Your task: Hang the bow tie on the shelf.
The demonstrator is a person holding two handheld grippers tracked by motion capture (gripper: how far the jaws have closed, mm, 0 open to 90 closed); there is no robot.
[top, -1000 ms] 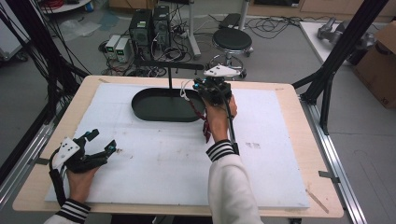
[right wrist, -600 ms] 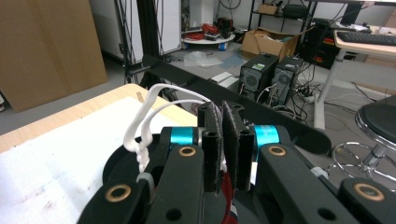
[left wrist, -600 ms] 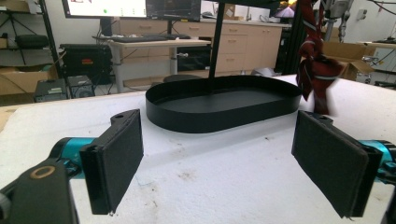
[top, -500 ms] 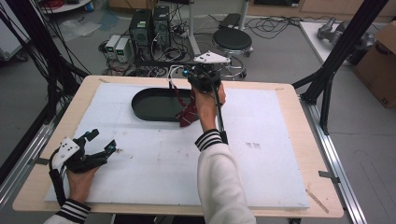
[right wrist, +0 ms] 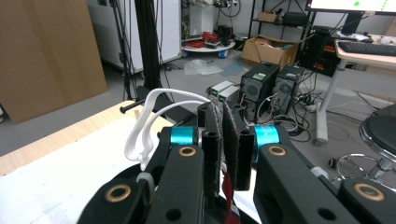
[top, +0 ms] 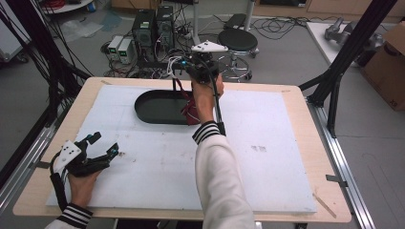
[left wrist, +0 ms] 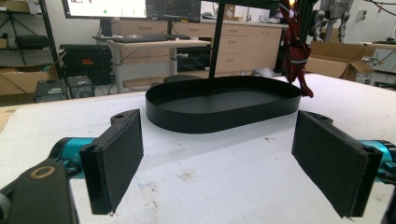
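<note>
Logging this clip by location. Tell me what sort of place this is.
Probably a robotics lab or workshop: desktop computers stand on the floor amid tangled cables, a monitor sits on a desk, and black framing surrounds the table.

A grey floor fills the upper part of the high view. At top centre stand two black computer towers amid tangled cables, with a round black stool just to their right. A cardboard box sits at the right edge. Black frame struts slant down at both sides. In the left gripper view, pale wooden cabinets line the far wall behind a desk carrying monitors.
</note>
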